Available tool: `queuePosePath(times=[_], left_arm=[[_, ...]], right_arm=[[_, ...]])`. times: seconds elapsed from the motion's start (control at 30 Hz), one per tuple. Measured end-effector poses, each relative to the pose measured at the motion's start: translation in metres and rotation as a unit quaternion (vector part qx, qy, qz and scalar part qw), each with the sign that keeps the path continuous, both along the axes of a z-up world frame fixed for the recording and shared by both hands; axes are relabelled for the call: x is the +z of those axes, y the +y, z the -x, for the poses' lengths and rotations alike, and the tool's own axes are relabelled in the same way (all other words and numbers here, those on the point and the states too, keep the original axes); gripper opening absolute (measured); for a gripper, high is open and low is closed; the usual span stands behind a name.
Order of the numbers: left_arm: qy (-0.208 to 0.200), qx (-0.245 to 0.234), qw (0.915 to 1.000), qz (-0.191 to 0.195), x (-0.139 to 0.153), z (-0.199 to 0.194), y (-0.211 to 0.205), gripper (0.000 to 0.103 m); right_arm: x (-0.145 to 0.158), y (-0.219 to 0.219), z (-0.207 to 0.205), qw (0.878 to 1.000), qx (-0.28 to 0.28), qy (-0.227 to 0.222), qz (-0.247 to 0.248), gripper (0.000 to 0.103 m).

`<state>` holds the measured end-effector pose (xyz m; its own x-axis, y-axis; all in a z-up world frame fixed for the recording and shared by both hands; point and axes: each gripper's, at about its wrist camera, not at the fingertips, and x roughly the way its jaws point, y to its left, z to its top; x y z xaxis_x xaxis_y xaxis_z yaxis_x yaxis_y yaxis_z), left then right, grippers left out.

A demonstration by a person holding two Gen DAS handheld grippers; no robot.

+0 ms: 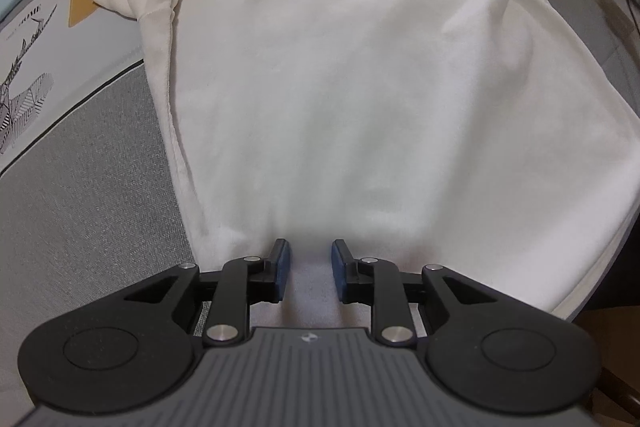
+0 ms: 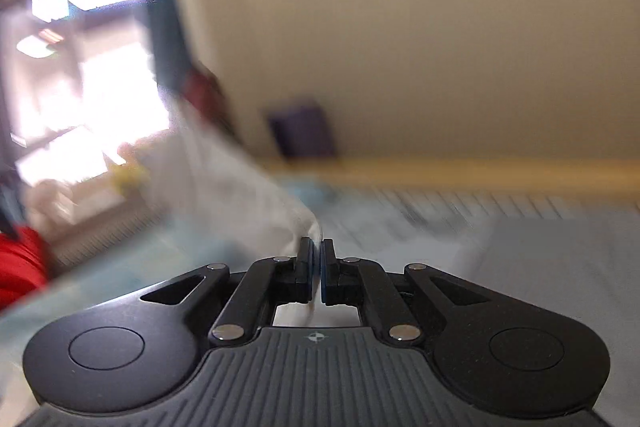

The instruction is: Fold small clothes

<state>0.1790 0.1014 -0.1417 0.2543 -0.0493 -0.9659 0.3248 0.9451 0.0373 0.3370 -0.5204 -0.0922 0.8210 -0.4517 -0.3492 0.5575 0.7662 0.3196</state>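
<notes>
Grey bed cover [image 1: 92, 187] carries white shirt [image 1: 340, 87], spread flat, hem toward near edge. Step, by my reading: folding right sleeve inward. Right gripper [image 2: 316, 267] clenched on sleeve cloth [image 2: 248, 195], lifted. Left gripper [image 1: 308, 277] part-open over hem, pads apart, gripping nothing. Next: carry sleeve across body, lay flat. Cover print [image 1: 28, 17]: "HOME" legible.

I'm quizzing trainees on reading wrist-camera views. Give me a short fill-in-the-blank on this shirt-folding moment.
1. The garment spread flat under the left gripper is a T-shirt coloured ____.
2. The left gripper's pads are coloured ____.
3. The right gripper is shut on a fold of ____ cloth.
4. The left gripper's jaws stand apart with ____ clamped between them.

Missing words: white; blue; white; nothing
</notes>
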Motion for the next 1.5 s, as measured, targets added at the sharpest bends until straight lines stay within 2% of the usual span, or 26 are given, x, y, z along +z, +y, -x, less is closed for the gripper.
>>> queuePosePath(times=[0.07,0.13,0.17,0.23,0.3,0.4,0.43,0.47,0.53,0.6,0.67,0.83,1.0,1.03,1.1,1.13,1.17,1.23,1.27,1.33,1.4,1.47,1.5], left_arm=[[-0.001,0.001,1.0,-0.001,0.0,0.001,-0.001,0.026],[-0.002,0.001,1.0,-0.002,0.0,0.002,-0.001,0.026],[-0.002,0.001,1.0,-0.002,0.0,0.002,-0.001,0.026],[-0.001,0.002,1.0,-0.003,0.001,0.002,-0.001,0.026],[0.0,0.002,1.0,-0.005,0.002,0.002,-0.002,0.027],[0.0,0.002,1.0,-0.006,0.002,0.0,0.0,0.027],[-0.001,0.002,1.0,-0.006,0.002,0.0,0.0,0.027],[-0.001,0.002,1.0,-0.005,0.002,0.0,0.0,0.027],[-0.002,0.002,1.0,-0.004,0.002,0.001,0.001,0.027],[-0.003,0.001,1.0,-0.003,0.002,0.001,0.001,0.027],[-0.004,0.001,1.0,-0.003,0.002,0.002,0.001,0.027],[-0.006,-0.001,1.0,0.001,0.001,0.003,0.002,0.027],[-0.002,-0.003,1.0,0.002,0.001,0.002,0.003,0.027],[-0.001,-0.003,1.0,0.002,0.001,0.001,0.003,0.027],[0.002,-0.004,1.0,-0.001,0.0,-0.001,0.002,0.027],[0.002,-0.005,1.0,-0.001,0.001,-0.002,0.002,0.027],[0.003,-0.005,1.0,-0.002,0.0,-0.003,0.002,0.027],[0.004,-0.005,1.0,-0.002,0.0,-0.004,0.002,0.027],[0.004,-0.005,1.0,-0.003,0.0,-0.004,0.001,0.027],[0.002,-0.006,1.0,-0.004,0.001,-0.003,0.0,0.027],[0.001,-0.005,1.0,-0.005,0.001,-0.003,0.0,0.027],[0.001,-0.001,1.0,-0.004,0.002,-0.002,0.0,0.027],[0.001,0.001,1.0,-0.004,0.002,-0.002,0.0,0.028]], right_arm=[[-0.042,-0.033,0.003,0.995,-0.023,0.076,-0.063,0.003],[-0.075,-0.059,0.012,0.985,-0.036,0.114,-0.122,0.003],[-0.085,-0.068,0.017,0.983,-0.046,0.126,-0.128,0.002],[-0.086,-0.073,0.021,0.986,-0.034,0.12,-0.109,0.002],[-0.081,-0.075,0.023,0.987,-0.056,0.112,-0.104,0.002],[-0.085,-0.09,0.032,0.979,-0.083,0.092,-0.165,0.003],[-0.088,-0.092,0.035,0.978,-0.082,0.094,-0.17,0.003],[-0.088,-0.092,0.035,0.979,-0.08,0.097,-0.159,0.006],[-0.086,-0.096,0.034,0.982,-0.075,0.096,-0.145,0.022],[-0.084,-0.102,0.03,0.981,-0.068,0.078,-0.165,0.038],[-0.083,-0.114,0.033,0.978,-0.068,0.05,-0.19,0.042],[-0.093,-0.14,0.025,0.971,-0.037,0.024,-0.235,0.042],[-0.091,-0.146,0.003,0.977,-0.027,0.035,-0.211,0.041],[-0.091,-0.145,-0.001,0.978,-0.026,0.039,-0.204,0.039],[-0.09,-0.143,-0.005,0.981,-0.033,0.045,-0.186,0.004],[-0.087,-0.141,-0.002,0.984,-0.057,0.047,-0.161,0.003],[-0.082,-0.139,0.008,0.985,-0.108,0.039,-0.131,0.003],[-0.079,-0.141,0.021,0.973,-0.198,0.046,-0.11,0.003],[-0.081,-0.144,0.026,0.965,-0.226,0.055,-0.121,0.003],[-0.088,-0.149,0.033,0.963,-0.217,0.049,-0.155,0.003],[-0.083,-0.143,0.035,0.966,-0.215,0.058,-0.128,0.007],[-0.079,-0.138,0.031,0.965,-0.218,0.097,-0.105,0.007],[-0.078,-0.137,0.029,0.96,-0.227,0.126,-0.102,0.011]])
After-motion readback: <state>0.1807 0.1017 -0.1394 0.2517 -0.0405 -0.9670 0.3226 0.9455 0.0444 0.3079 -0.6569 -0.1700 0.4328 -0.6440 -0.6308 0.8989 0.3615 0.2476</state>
